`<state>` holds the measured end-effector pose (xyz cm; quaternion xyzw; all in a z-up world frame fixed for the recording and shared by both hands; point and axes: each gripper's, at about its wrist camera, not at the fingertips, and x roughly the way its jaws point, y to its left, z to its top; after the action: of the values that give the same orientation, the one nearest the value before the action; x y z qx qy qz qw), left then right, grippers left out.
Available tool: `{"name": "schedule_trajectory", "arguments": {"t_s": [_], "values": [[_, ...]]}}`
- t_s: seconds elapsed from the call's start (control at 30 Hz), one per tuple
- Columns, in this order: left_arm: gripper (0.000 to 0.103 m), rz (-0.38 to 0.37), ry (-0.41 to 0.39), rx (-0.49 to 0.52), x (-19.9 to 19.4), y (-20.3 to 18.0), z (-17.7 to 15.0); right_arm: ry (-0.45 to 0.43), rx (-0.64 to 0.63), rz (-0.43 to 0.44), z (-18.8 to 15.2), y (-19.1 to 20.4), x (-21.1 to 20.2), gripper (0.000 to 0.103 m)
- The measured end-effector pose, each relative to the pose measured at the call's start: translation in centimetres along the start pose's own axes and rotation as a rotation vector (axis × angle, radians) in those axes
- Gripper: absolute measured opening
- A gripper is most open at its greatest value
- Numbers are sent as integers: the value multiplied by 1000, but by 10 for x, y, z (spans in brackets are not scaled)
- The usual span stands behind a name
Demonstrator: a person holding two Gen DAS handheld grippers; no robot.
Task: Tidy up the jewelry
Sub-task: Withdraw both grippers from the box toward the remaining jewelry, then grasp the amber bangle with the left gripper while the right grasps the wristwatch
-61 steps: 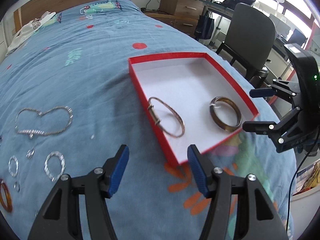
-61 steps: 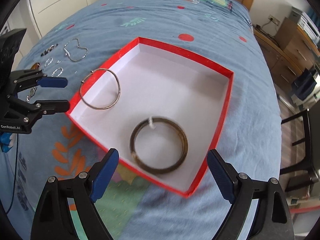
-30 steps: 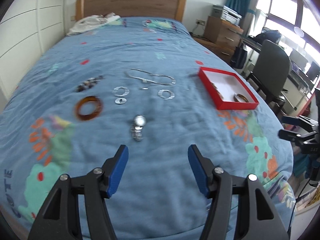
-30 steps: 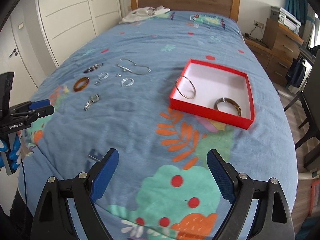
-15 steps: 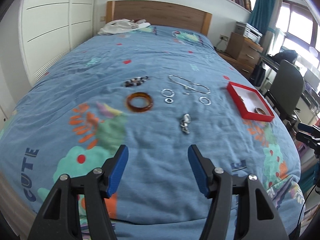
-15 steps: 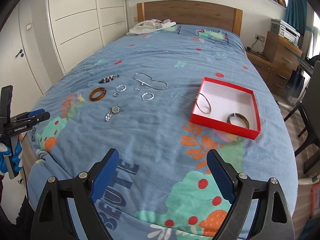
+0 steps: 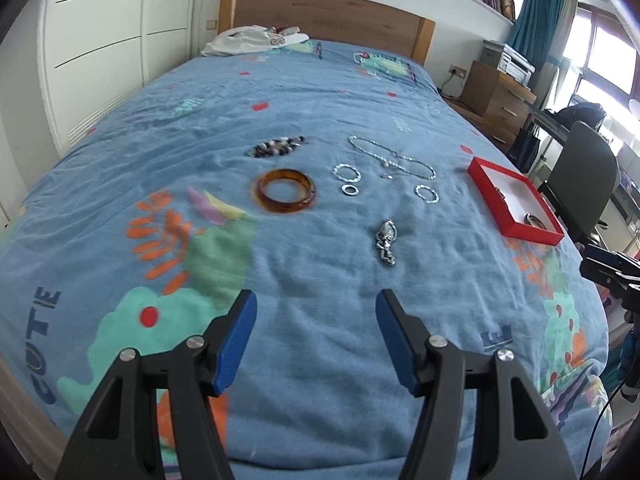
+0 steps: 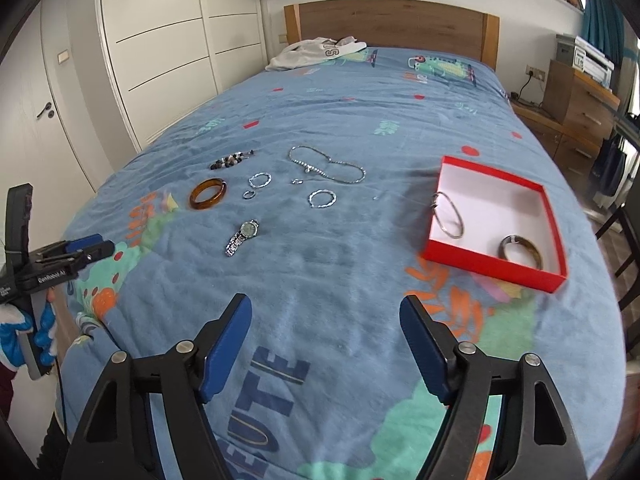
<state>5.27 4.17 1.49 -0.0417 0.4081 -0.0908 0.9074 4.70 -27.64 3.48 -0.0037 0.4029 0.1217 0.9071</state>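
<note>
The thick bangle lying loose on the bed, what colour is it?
Translucent amber-brown bangle, with darker mottling. It shows best in the left wrist view.

The left gripper (image 7: 314,338) and the right gripper (image 8: 326,344) both hang with jaws spread wide and nothing between them (the right spread wider), the left one gripped by a blue-and-white gloved hand (image 8: 24,338).

Bright daylight, fisheye-warped edges — slight blur
</note>
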Motion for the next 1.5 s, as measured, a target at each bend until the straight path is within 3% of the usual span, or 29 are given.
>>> {"name": "schedule_trajectory", "arguments": {"t_s": [0.23, 0.6, 1.5], "values": [[60, -13, 22, 14, 38, -15, 13, 27, -9, 27, 3, 0, 37, 73], [60, 1, 52, 10, 75, -7, 26, 45, 21, 54, 17, -11, 85, 67], [60, 34, 79, -53, 105, 43, 32, 85, -14, 160, 35, 37, 144, 56]]}}
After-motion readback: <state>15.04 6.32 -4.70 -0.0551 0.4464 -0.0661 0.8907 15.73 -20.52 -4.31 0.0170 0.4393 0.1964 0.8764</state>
